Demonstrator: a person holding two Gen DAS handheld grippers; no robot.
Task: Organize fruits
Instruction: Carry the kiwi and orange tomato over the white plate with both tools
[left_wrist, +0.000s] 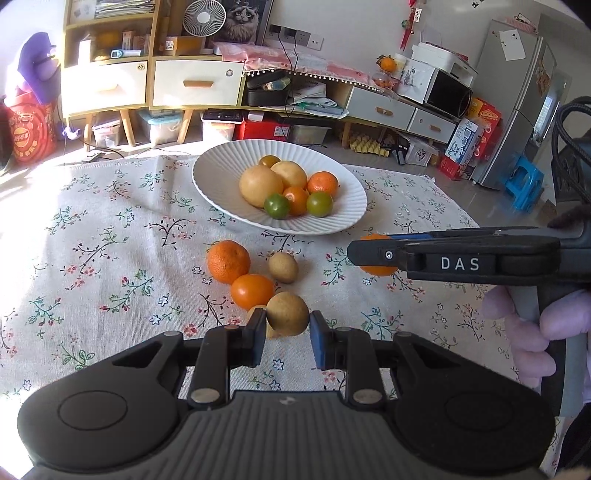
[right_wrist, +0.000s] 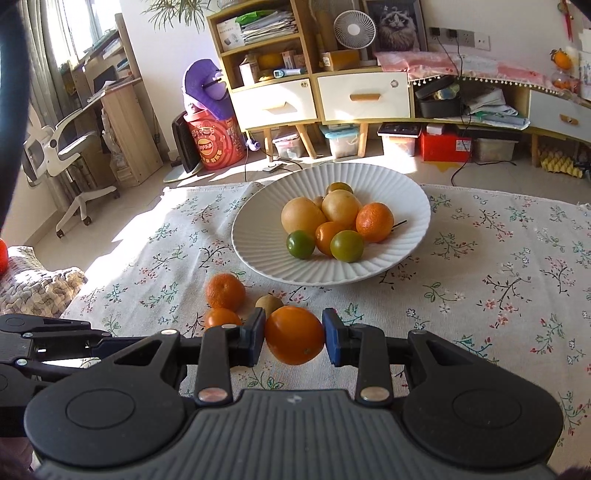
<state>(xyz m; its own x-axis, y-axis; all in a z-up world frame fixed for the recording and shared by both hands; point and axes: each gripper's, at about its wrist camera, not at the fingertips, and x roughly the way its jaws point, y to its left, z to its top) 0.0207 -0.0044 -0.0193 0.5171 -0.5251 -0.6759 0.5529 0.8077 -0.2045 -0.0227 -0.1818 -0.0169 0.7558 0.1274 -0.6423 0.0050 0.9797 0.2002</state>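
A white ribbed plate (left_wrist: 221, 166) (right_wrist: 399, 192) holds several fruits: pale yellow, orange and green ones. On the floral tablecloth in front of it lie a mandarin (left_wrist: 228, 260) (right_wrist: 225, 291), a smooth orange fruit (left_wrist: 252, 290) (right_wrist: 221, 318) and a small brown fruit (left_wrist: 283, 266) (right_wrist: 269, 302). My left gripper (left_wrist: 287, 326) is shut on a round tan fruit (left_wrist: 288, 314), low over the cloth. My right gripper (right_wrist: 294, 334) is shut on an orange fruit (right_wrist: 294, 339) and holds it near the plate; it also shows in the left wrist view (left_wrist: 376, 254).
The table's far edge lies just behind the plate. Beyond it stand wooden shelves with drawers (left_wrist: 147, 81), storage boxes, a fridge (left_wrist: 517, 92) and an office chair (right_wrist: 66, 155). A patterned cushion (right_wrist: 33, 280) lies left of the table.
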